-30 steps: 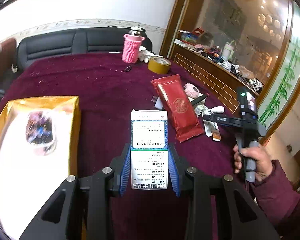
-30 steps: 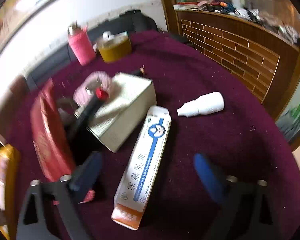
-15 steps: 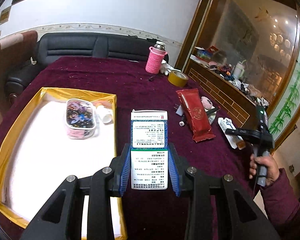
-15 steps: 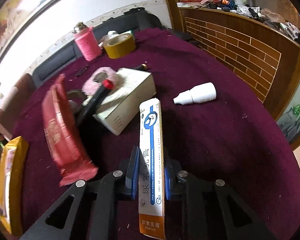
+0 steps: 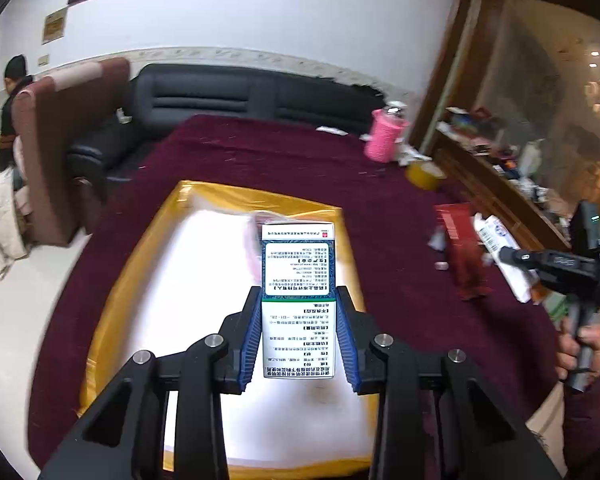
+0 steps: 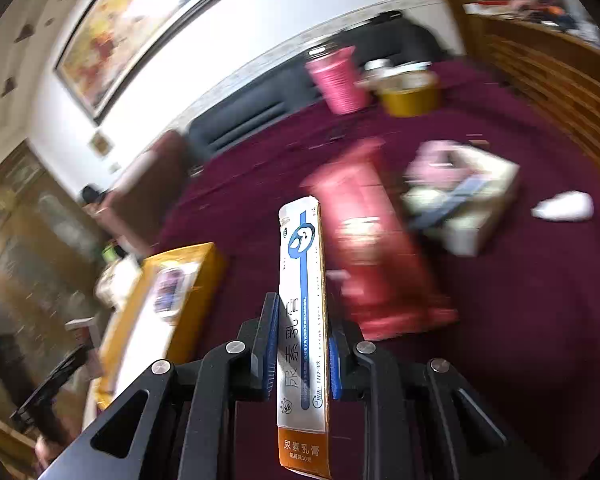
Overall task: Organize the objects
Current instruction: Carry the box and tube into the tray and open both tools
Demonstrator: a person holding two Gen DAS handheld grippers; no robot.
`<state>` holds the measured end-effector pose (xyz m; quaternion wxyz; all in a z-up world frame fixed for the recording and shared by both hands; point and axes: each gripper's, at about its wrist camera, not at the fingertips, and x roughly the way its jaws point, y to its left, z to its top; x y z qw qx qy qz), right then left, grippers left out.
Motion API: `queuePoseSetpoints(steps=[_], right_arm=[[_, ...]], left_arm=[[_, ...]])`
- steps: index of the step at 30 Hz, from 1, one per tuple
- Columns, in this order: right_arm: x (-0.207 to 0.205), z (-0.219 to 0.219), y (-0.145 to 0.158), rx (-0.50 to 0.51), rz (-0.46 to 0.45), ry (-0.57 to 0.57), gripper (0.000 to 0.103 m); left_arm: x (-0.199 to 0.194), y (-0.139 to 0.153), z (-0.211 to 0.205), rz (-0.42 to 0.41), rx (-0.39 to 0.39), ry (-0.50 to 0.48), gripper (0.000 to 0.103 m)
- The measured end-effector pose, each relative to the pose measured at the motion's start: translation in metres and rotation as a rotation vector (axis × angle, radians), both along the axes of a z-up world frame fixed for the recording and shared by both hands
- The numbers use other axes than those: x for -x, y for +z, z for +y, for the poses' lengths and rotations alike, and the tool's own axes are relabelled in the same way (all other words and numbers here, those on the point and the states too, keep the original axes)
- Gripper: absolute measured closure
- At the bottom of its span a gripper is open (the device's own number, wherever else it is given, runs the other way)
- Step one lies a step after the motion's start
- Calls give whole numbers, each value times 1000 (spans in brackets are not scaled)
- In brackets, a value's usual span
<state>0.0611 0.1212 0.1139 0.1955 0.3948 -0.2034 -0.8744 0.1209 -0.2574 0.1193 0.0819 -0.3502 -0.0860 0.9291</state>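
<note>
Blue-padded left hand-held gripper (image 5: 298, 330) clamps medicine box (image 5: 298, 280)

the gold tray (image 5: 112, 300) lies on the table (image 5: 400, 220), left of the foil pouch (image 5: 462, 256). behind them stand the knitted-sleeve flask (image 5: 384, 140) and the tape roll (image 5: 424, 174), side by side. a sofa (image 5: 240, 100) stands behind the table.

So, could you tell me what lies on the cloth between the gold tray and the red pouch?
Nothing: in the right wrist view, only bare maroon cloth separates the gold tray from the red pouch.
</note>
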Motion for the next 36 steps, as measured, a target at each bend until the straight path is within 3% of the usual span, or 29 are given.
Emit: queuePoseSetpoints(steps=[9, 19, 29, 33, 36], right_arm=[[38, -130, 1, 29, -38, 185, 80], [98, -233, -25, 86, -173, 275, 80], [131, -311, -55, 43, -261, 318, 80], [135, -314, -61, 27, -269, 309, 78], [137, -311, -62, 19, -261, 292, 77]], left_arm=[[61, -19, -35, -84, 53, 52, 69], [124, -57, -75, -203, -25, 108, 69], [140, -72, -96, -237, -102, 142, 69], [138, -71, -99, -217, -174, 129, 54], [134, -67, -96, -198, -169, 130, 45]])
